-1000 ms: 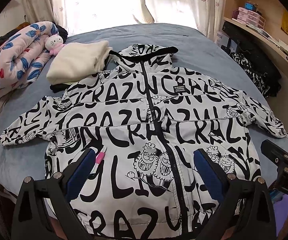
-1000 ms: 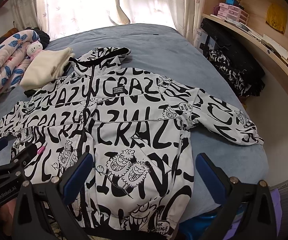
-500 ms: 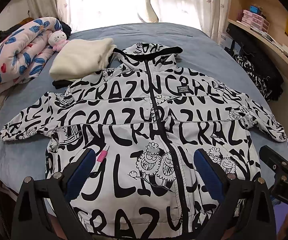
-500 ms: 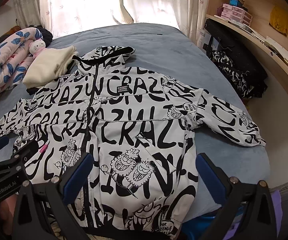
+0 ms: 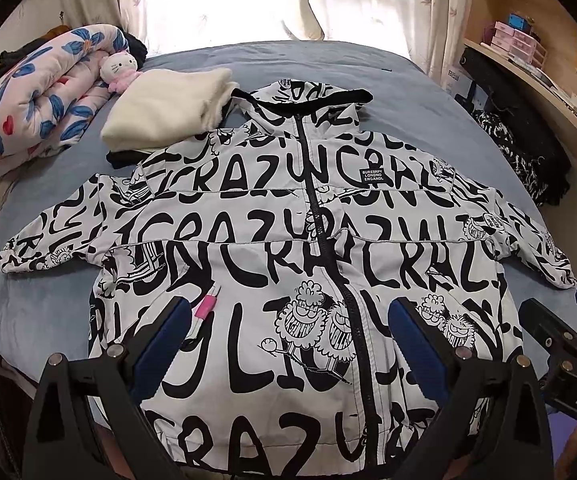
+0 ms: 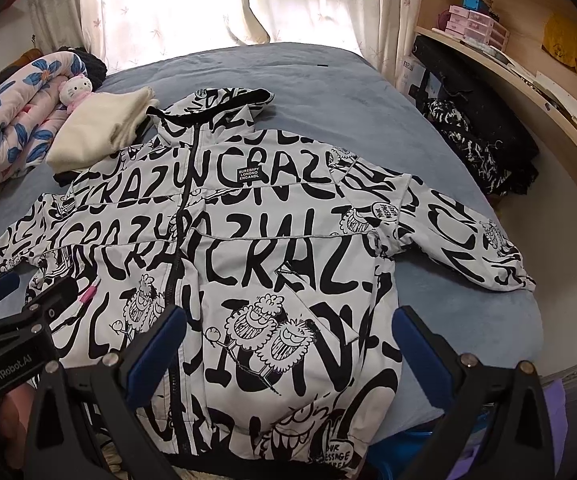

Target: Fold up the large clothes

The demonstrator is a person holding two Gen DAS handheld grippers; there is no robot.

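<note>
The black-and-white graffiti-print hooded jacket [image 5: 288, 248] lies zipped and face up on the blue bed [image 5: 428, 92], sleeves spread, so either side can be folded inward; the left gripper [image 5: 288, 340] and right gripper [image 6: 288, 344] hover above its hem, jaws wide apart and holding nothing, apparently poised for a first grasp.

Both looking forward and down from above the near hem of the jacket [image 5: 288, 240], toward the hood and curtained window [image 6: 216, 4] beyond. Left view centred ahead of the left hand-held gripper [image 5: 288, 336]; right view offset toward the far sleeve and shelf [image 6: 528, 92]. Shared: jacket body, bed [image 5: 408, 112], folded cream cloth [image 6: 100, 136], each other's gripper at frame edge.
</note>
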